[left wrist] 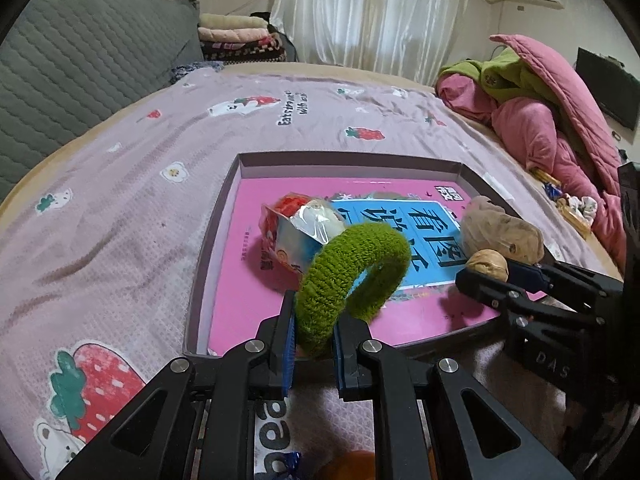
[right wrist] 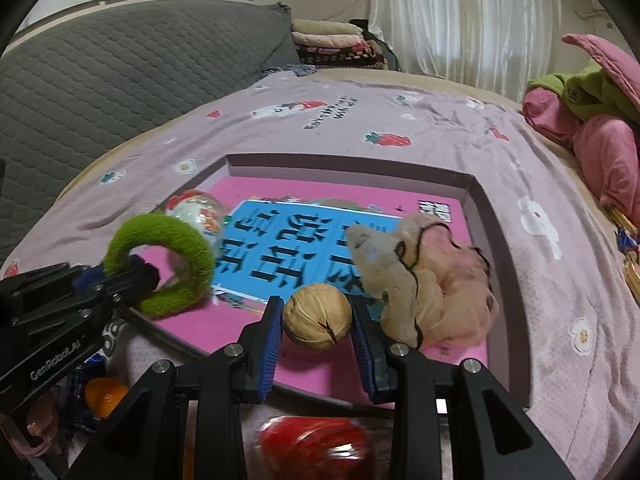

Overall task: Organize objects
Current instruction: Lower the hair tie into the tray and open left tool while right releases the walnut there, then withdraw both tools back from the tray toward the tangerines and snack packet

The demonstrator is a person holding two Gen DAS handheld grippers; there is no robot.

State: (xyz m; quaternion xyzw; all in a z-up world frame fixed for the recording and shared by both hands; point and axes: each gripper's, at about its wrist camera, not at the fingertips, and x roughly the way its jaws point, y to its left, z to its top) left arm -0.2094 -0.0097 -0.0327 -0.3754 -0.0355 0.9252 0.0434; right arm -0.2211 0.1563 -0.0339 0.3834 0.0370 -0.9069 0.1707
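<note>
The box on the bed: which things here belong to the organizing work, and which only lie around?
Part of the job:
- box
- green hair ring, held by left gripper
- walnut, held by right gripper
- beige scrunchie and snack packet, in the box

Lying about:
- pink quilt
- folded blankets

bed with strawberry-print sheet (left wrist: 120, 208), grey quilted headboard (left wrist: 80, 60), white curtains (left wrist: 372, 12)

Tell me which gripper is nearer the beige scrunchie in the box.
Right. The right gripper, shut on a walnut, is beside the beige scrunchie; the left gripper, holding a green scrunchie, sits farther away.
</note>
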